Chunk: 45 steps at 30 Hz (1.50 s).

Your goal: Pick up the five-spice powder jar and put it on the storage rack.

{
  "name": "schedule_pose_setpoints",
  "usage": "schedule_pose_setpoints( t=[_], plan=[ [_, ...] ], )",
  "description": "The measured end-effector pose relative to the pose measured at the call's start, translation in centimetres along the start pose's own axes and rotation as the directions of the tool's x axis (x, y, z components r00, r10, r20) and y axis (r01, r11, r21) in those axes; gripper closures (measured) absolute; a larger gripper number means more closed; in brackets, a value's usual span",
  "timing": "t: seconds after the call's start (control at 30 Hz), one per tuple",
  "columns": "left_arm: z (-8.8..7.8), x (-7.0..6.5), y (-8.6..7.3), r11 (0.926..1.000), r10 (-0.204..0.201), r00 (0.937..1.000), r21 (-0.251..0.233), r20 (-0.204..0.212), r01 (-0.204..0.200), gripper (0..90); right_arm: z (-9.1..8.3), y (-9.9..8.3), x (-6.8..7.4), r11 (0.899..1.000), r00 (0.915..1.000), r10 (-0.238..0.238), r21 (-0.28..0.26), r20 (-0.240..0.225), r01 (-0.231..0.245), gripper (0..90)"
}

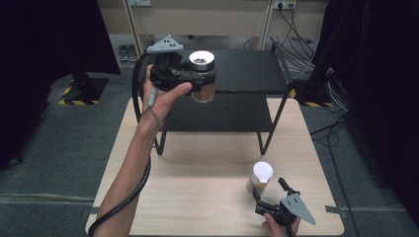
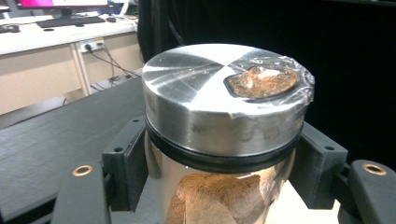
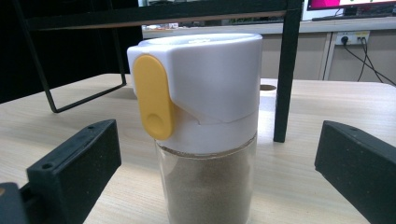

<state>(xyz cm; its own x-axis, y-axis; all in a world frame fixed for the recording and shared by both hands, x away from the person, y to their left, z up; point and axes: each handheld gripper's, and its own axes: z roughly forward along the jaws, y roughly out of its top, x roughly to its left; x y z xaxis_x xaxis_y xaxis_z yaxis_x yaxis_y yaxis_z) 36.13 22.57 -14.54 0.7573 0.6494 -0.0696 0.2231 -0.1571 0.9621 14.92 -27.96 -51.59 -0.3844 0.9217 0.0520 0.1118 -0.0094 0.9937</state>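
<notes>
Currently, 1 glass jar with a metal lid is pinched between the jaws of the left gripper and held upright over the black shelf. Meanwhile, the right gripper is held low on the wooden table, its jaws spread wide. A white-capped shaker stands upright directly between and just ahead of those 2 jaws, untouched, so the right hand is judged nearer to it.

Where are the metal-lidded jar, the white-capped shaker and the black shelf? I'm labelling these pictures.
metal-lidded jar point(image 2: 205, 88): left gripper view, lid top.
white-capped shaker point(image 3: 210, 84): right gripper view, cap side.
black shelf point(image 1: 247, 66): high view, top board.
</notes>
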Motion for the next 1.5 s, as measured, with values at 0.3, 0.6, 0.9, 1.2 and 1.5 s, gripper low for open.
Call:
schedule_pose_setpoints(
  t=[0.3,0.6,0.9,1.2,1.5],
  plan=[
    [0.6,0.7,0.5,0.9996,-0.025,0.9943,-0.014,-0.104,0.024,30.7,0.0,0.0,0.0,1.0,1.0,0.0,-0.001,0.001,0.0,0.5],
    [1.6,1.0,0.3,0.999,-0.041,0.9817,-0.025,-0.186,0.037,30.7,0.0,0.0,0.0,1.0,1.0,0.002,-0.002,0.0,-0.002,0.5],
    [2.0,1.2,-0.2,0.9983,-0.053,0.9658,-0.038,-0.254,0.044,30.7,0.0,0.0,-0.1,1.0,1.0,0.003,-0.002,-0.002,-0.003,0.5],
    [2.6,1.3,-0.5,0.9986,-0.051,0.9569,-0.031,-0.286,0.044,30.6,0.0,0.0,0.0,1.0,1.0,0.0,-0.001,-0.002,0.0,0.5],
    [3.1,1.5,-0.9,0.999,-0.038,0.9582,-0.034,-0.283,0.03,30.6,0.0,0.0,0.0,1.0,1.0,-0.002,-0.002,-0.002,0.002,0.5]
  ],
)
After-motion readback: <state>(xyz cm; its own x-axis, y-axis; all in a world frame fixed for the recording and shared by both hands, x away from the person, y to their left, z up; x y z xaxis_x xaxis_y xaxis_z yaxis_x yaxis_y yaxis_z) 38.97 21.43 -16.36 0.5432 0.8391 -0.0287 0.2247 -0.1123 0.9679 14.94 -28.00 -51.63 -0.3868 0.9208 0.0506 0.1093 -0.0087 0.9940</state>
